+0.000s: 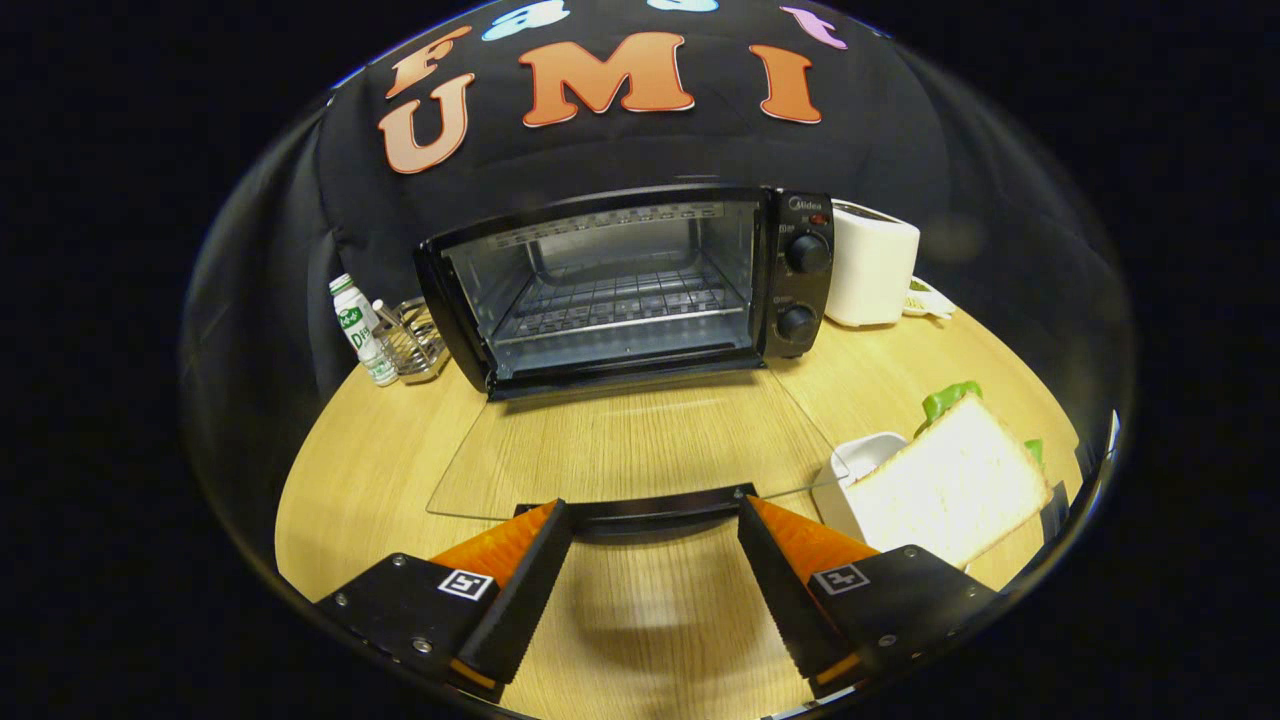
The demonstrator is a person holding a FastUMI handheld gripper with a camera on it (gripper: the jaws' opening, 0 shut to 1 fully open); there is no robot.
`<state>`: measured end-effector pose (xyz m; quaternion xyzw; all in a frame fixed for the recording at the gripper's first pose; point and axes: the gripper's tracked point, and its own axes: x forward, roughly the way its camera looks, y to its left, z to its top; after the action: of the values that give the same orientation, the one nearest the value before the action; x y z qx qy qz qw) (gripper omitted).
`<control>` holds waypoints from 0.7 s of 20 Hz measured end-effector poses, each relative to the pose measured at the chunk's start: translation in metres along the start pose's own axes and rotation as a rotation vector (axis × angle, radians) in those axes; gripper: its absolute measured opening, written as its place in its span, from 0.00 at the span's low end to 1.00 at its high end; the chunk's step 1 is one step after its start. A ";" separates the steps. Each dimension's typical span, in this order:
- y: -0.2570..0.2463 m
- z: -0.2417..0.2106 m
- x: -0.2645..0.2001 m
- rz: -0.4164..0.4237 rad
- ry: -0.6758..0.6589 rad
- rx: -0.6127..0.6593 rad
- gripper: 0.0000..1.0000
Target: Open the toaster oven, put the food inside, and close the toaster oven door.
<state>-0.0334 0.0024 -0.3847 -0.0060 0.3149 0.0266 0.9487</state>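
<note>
With its glass door [620,440] folded flat onto the tabletop [370,450], the oven [630,285] stands open beyond the fingers, rack [615,305] bare. The door's handle [655,507] lies just ahead of the gripper [655,540], whose 2 fingers are spread wide, holding nothing. Step 1 looks done. The sandwich [945,485] waits on a white dish [850,470] to the right; next comes swinging over and closing on it gently.

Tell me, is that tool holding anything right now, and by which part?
Nothing is held. The tool is open, its fingers on either side of the handle of the toaster oven's lowered glass door, not pressing on it.
</note>
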 end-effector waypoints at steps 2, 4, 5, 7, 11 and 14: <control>-0.004 0.013 -0.007 0.015 -0.008 0.018 1.00; -0.008 0.026 -0.015 0.045 -0.016 0.041 1.00; -0.011 0.034 -0.020 0.063 -0.013 0.047 1.00; -0.025 0.044 -0.029 0.095 0.023 0.045 1.00; -0.072 0.071 -0.048 0.154 0.078 0.003 0.99; -0.126 0.075 -0.052 0.149 0.149 -0.002 0.99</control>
<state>-0.0238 -0.1238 -0.2940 0.0143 0.3844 0.0967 0.9180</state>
